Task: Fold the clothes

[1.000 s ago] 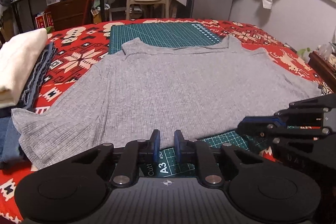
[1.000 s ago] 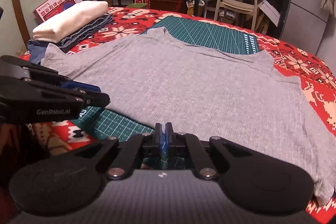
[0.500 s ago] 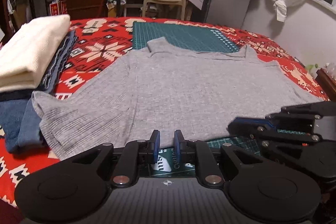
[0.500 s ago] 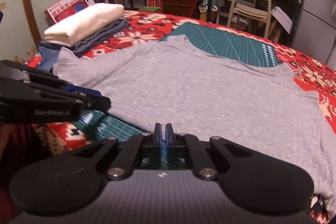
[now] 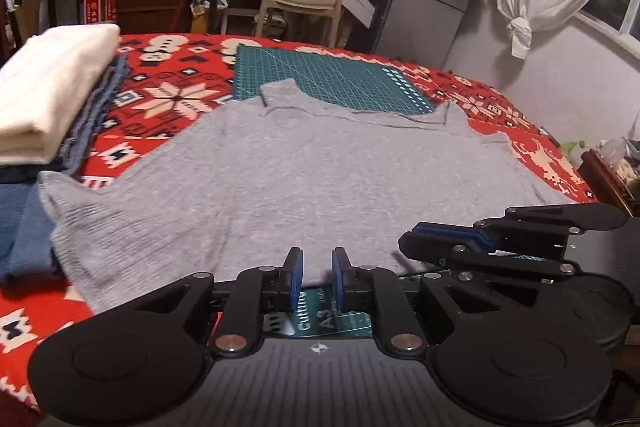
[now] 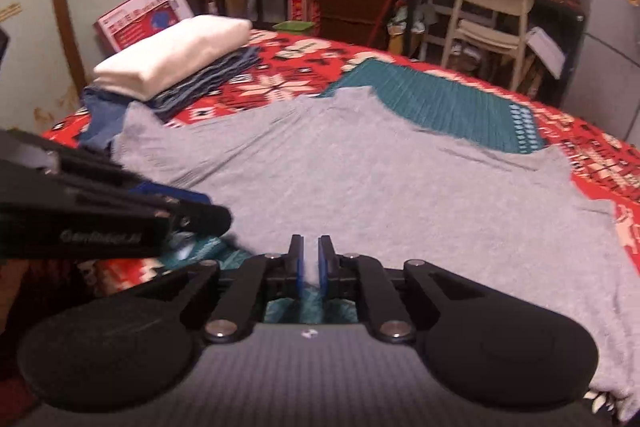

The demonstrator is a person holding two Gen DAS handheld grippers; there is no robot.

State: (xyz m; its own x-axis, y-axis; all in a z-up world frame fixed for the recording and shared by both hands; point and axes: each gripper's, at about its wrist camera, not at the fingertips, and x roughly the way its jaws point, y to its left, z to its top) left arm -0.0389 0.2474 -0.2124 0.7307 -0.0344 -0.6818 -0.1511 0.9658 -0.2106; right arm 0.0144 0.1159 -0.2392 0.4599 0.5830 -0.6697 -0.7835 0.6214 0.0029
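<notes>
Both tongs, left tongs slightly apart, right tongs opening, hover empty at the near hem of the flat grey shirt, seemingly poised to pinch it for folding.

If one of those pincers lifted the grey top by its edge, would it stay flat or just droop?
Probably droop: the grey top lies limp, following the bedspread, and its sleeve sags over the folded jeans. The thin ribbed knit looks light, so one pinch should raise it. It may drag rather than slide on the cutting mat.
</notes>
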